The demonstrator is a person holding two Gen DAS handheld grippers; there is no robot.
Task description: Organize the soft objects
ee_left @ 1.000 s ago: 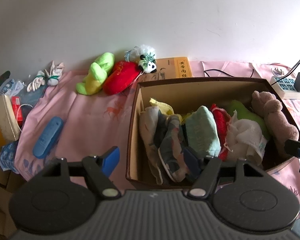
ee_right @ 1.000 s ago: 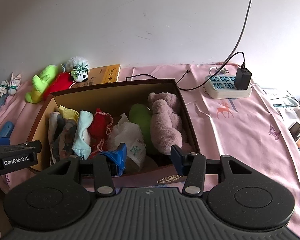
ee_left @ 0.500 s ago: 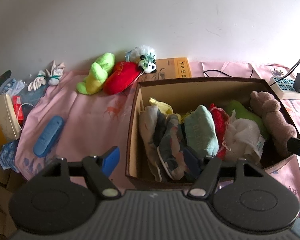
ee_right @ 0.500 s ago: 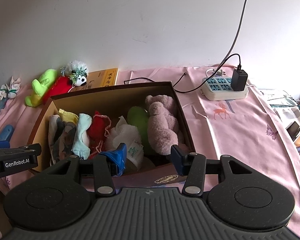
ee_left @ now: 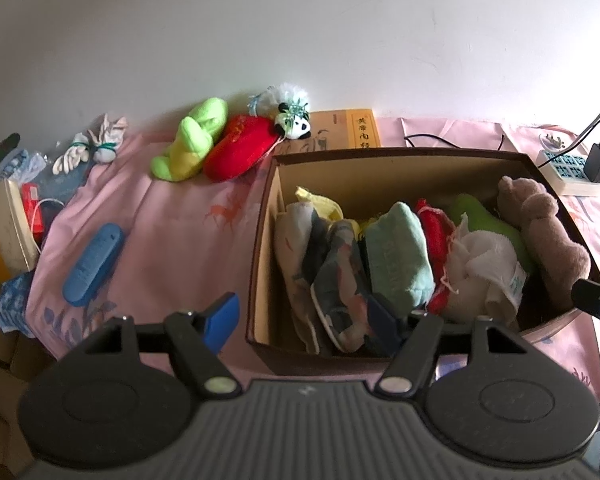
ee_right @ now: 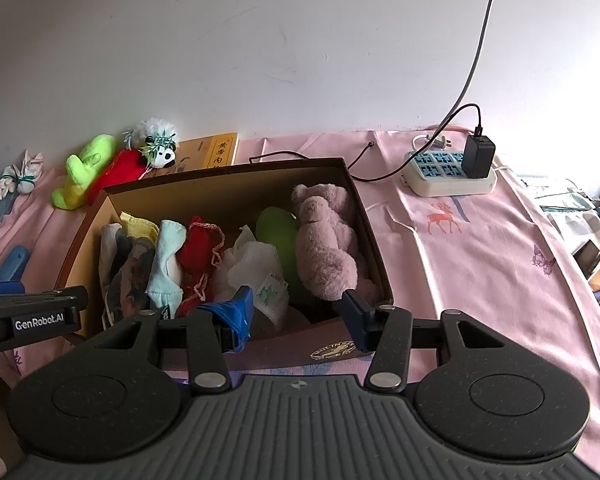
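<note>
Cardboard, brown and open-topped, the box [ee_left: 400,168] sits on the pink cloth [ee_left: 180,220] and is packed from wall to wall. Over the last second both tools have drawn back a little and risen: the box now looks smaller and lower in each wrist view, and more of the cloth shows beyond it. Nothing inside has shifted. I read that as a pause between items, with the filling of the box well along and the loose toys the next concern.

The left gripper [ee_left: 300,318] hangs wide and empty at the box's near left corner. The right gripper [ee_right: 298,318] is also spread wide over the near wall, carrying nothing.

Inside, from nine o'clock across to three, folded cloths stand on edge: a patterned one [ee_left: 340,280], a pale mint towel [ee_left: 398,252], a red knit piece [ee_left: 432,224], a crumpled white cloth [ee_left: 480,264]. A green plush [ee_right: 278,224] lies behind it, and a dusty pink bear [ee_right: 324,240] leans on the right wall.

Still outside, at about eleven o'clock from the box, a lime green plush [ee_left: 192,140], a red plush [ee_left: 240,152] and a small panda [ee_left: 296,126] lie touching one another by the wall. White gloves [ee_left: 92,148] rest farther off toward ten o'clock.
</note>
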